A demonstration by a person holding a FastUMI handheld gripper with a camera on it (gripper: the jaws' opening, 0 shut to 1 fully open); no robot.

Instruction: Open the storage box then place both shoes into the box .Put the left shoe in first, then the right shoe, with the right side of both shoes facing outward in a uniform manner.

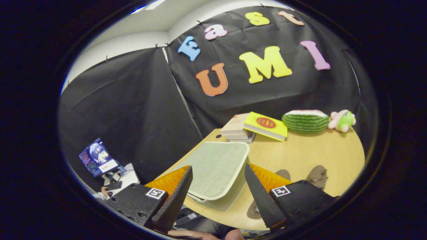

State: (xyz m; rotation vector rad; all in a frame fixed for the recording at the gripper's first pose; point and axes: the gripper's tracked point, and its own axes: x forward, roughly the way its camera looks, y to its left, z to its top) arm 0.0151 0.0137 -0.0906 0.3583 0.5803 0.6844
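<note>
The storage box [217, 170] sits on the table [310, 156] with its pale lid down, between and just ahead of the fingers of the tool [218, 196], which stand wide apart and hold nothing. Its contents are hidden under the shut lid, and brown shoes [317, 175] lie beside it to the right, still outside. A likely slip is a finger skating off the smooth lid rim instead of catching under it, or the light box sliding toward the books [253, 128] and the watermelon toy [306, 121].
</note>
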